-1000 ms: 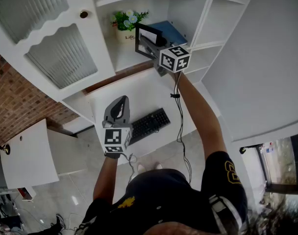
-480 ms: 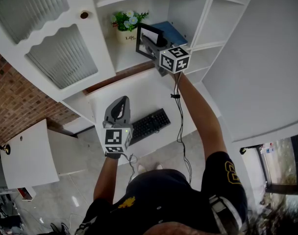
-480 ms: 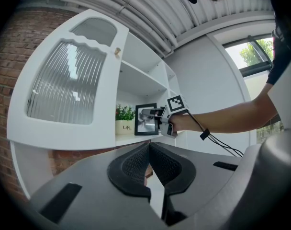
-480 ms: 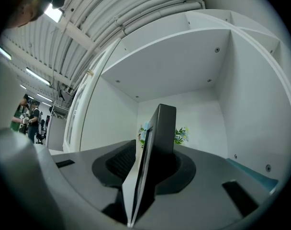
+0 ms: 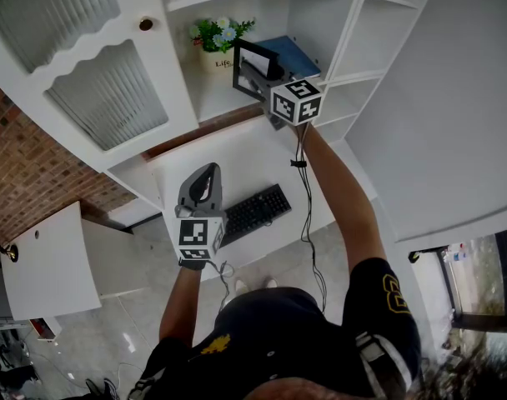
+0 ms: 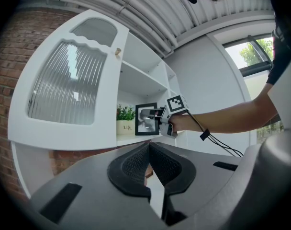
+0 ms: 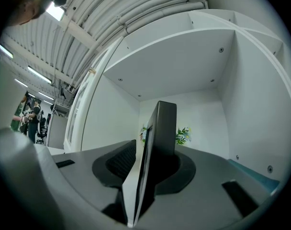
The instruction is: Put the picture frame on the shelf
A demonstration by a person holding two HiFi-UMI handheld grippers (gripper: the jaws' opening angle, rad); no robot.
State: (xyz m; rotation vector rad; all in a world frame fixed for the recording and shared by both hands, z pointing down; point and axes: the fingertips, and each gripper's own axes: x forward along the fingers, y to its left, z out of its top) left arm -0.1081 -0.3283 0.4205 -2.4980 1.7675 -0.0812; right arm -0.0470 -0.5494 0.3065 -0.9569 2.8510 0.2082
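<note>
The black picture frame (image 5: 252, 65) stands upright on the white shelf (image 5: 205, 100), beside a potted plant. My right gripper (image 5: 259, 75) reaches level into the shelf bay. Its jaws have just been closing, and the frame (image 7: 161, 128) sits edge-on between them, pressed by the pads. In the left gripper view the frame (image 6: 146, 120) faces out, with the right gripper (image 6: 160, 118) at its right edge. My left gripper (image 5: 205, 170) hangs shut and empty over the desk, well below the shelf; its pads (image 6: 136, 164) meet at the tips.
A small potted plant (image 5: 216, 38) stands left of the frame, and a blue book (image 5: 292, 53) lies behind it. An open cabinet door with ribbed glass (image 5: 103, 90) juts out at the left. A black keyboard (image 5: 252, 213) lies on the desk (image 5: 237, 152) below.
</note>
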